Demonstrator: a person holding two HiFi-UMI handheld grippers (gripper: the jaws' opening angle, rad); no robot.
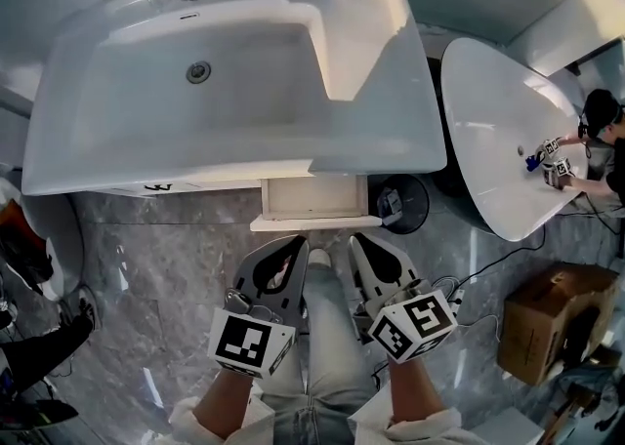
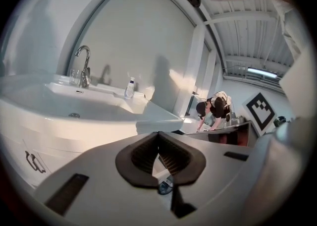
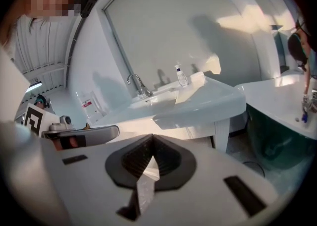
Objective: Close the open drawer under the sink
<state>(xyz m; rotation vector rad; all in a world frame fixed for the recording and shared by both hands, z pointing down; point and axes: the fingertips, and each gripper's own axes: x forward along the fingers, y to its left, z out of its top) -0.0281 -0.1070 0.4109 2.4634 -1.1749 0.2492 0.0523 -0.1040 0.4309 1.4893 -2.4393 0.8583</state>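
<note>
Drawer (image 1: 312,201) open at frame centre, under sink (image 1: 98,155). Left gripper (image 1: 291,250) and right gripper (image 1: 363,250) pressed together, empty (tips near the front; contact unclear). Push squarely, both tips level.

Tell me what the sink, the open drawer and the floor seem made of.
Sink: glossy white ceramic or cast resin, by its smooth moulded curves and sheen. Drawer: pale matte board, probably painted or laminated; flat square-edged panels. Floor: polished grey marble or marble-look tile; veining and reflections.
</note>
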